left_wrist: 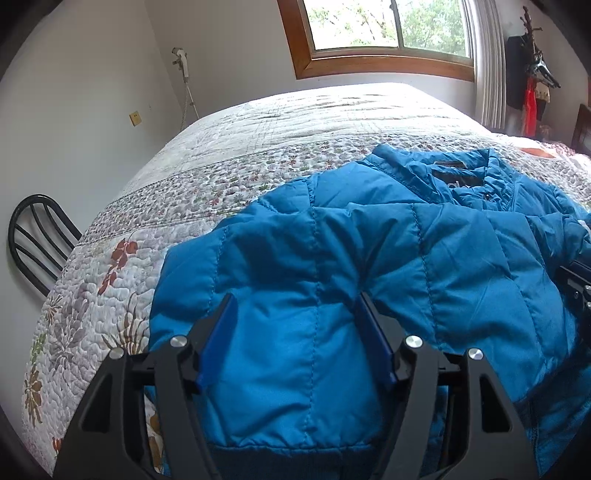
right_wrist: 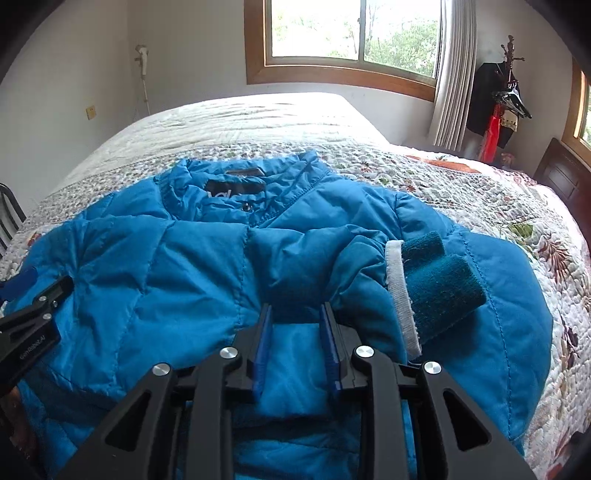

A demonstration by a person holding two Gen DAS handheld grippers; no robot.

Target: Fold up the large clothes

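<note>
A blue puffer jacket (left_wrist: 369, 258) lies collar-away on a floral quilted bed (left_wrist: 184, 177); it also shows in the right wrist view (right_wrist: 166, 266). A sleeve is folded across its chest, its dark teal cuff (right_wrist: 439, 284) pointing right. My left gripper (left_wrist: 293, 306) has its jaws wide apart around a fold of the jacket's lower left part. My right gripper (right_wrist: 297, 314) has its jaws closer together, with jacket fabric bunched between them near the hem. The left gripper also shows in the right wrist view (right_wrist: 33, 314) at the left edge.
A black metal chair (left_wrist: 33, 240) stands at the bed's left side. The quilt (right_wrist: 498, 206) stretches beyond the jacket toward a window (right_wrist: 351, 33). A coat rack (right_wrist: 506, 92) with hanging clothes and a dark headboard (right_wrist: 561, 177) are at right.
</note>
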